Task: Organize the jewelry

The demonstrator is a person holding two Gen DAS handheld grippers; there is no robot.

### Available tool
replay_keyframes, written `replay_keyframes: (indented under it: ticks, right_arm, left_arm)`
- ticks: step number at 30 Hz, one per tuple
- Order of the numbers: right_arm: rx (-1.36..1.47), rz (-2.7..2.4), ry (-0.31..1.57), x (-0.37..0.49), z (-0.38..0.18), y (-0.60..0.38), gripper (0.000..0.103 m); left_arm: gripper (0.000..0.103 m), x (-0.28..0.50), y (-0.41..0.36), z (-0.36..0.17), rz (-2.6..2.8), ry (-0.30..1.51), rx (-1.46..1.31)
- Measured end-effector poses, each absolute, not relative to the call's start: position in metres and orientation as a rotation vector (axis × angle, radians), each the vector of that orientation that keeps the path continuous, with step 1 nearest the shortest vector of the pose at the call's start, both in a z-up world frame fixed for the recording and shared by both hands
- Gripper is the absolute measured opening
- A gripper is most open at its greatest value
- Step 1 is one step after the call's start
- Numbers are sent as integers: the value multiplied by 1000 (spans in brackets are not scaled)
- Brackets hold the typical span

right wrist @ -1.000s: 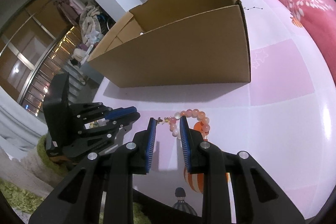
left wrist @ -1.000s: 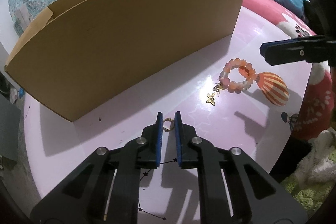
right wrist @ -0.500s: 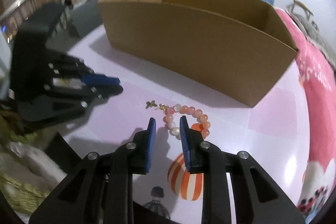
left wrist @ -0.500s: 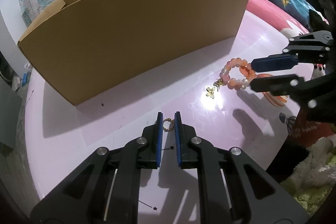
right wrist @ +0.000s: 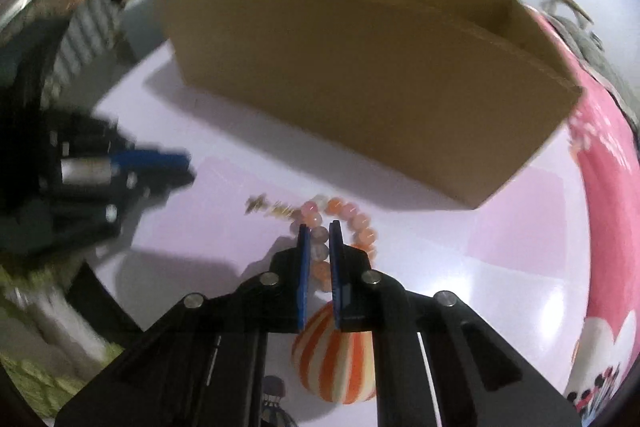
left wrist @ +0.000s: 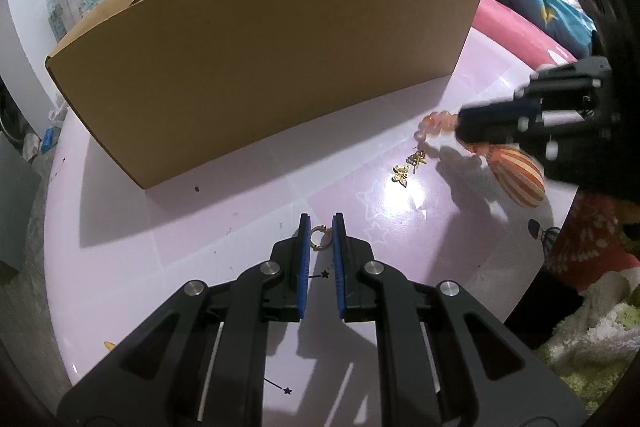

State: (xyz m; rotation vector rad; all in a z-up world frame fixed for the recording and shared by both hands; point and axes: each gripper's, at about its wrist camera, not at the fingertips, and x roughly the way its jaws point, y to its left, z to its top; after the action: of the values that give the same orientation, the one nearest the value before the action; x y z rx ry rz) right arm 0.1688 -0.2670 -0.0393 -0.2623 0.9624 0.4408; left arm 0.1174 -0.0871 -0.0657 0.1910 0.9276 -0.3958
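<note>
My left gripper point(left wrist: 321, 227) is low over the pink table, shut on a small gold ring point(left wrist: 320, 239) at its fingertips. A peach bead bracelet point(right wrist: 352, 215) lies to the right, in front of the cardboard box point(left wrist: 260, 67). My right gripper point(right wrist: 319, 233) is down on the bracelet with its jaws closing, and the pads press a bead between them. In the left wrist view the right gripper point(left wrist: 464, 125) covers most of the bracelet point(left wrist: 434, 121). Two gold butterfly charms point(left wrist: 401, 174) lie loose beside the beads. The left gripper point(right wrist: 176, 167) shows blurred in the right wrist view.
An orange striped balloon print point(left wrist: 520, 179) marks the pink table point(left wrist: 200, 247) just behind the bracelet. The long open box point(right wrist: 360, 67) fills the back. Pink bedding point(right wrist: 608, 187) lies to the right, a green rug point(left wrist: 580, 355) below the table's edge.
My right gripper swung in from the right, came down over the bracelet, and its jaws narrowed around the beads. The left gripper stayed in place on the gold ring.
</note>
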Motion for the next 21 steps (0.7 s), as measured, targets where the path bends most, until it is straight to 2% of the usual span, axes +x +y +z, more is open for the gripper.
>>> replay_keyframes:
  ticks: [11,12,14,16,21]
  right_arm:
    - [-296,357,988,175,-38,-283,11]
    - [-269,377,982,174,-35,-283,12]
    - [-201,433,959,165,-32,-286,22]
    - [-140,497,964,164,-32,-280,25]
    - [-142,539,996,172,-51,-264,26]
  left_arm:
    - [10,116,-78,-66,-400,923,177]
    - [10,116,-78,-65,-400,924,178]
    - [10,116,-77,-65,-400,923,179]
    - [10,116,-77,-65,-400,924,177]
    - [10,116,-76,-65,-399,926,171]
